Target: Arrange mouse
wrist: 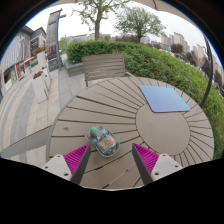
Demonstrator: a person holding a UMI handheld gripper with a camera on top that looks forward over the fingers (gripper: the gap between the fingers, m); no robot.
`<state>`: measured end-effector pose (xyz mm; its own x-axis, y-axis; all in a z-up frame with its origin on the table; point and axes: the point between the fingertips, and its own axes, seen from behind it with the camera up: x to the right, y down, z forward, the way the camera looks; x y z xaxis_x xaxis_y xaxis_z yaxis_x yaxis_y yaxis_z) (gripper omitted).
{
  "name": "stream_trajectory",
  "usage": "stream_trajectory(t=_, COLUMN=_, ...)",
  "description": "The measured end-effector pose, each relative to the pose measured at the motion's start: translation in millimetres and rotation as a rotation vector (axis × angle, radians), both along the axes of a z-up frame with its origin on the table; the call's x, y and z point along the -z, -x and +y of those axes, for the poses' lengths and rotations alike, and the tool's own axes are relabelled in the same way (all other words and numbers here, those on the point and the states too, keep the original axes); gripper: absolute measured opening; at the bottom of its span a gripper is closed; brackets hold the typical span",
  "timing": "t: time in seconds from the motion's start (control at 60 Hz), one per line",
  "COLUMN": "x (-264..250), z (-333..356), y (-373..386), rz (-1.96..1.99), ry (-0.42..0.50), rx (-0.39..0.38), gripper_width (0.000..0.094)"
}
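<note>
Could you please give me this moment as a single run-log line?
gripper: open | mouse: on round wooden table, between fingertips, not gripped | mouse pad: beyond, to the right | chair: behind table

You're on an outdoor terrace: round slatted wooden table [120,115], wooden chair [104,67], hedge [150,57], trees, buildings beyond.

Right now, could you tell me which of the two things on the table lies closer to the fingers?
The mouse, just ahead of the left finger on the round slatted table; the blue mouse pad lies far beyond, flat and rectangular.
</note>
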<state>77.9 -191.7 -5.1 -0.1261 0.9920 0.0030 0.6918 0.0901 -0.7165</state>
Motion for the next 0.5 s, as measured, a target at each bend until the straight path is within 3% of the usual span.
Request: stream_trajectory(t=0.5, x=4, z=11, y=68, rz=0.036, ry=-0.028, rx=0.061, gripper_width=0.0856)
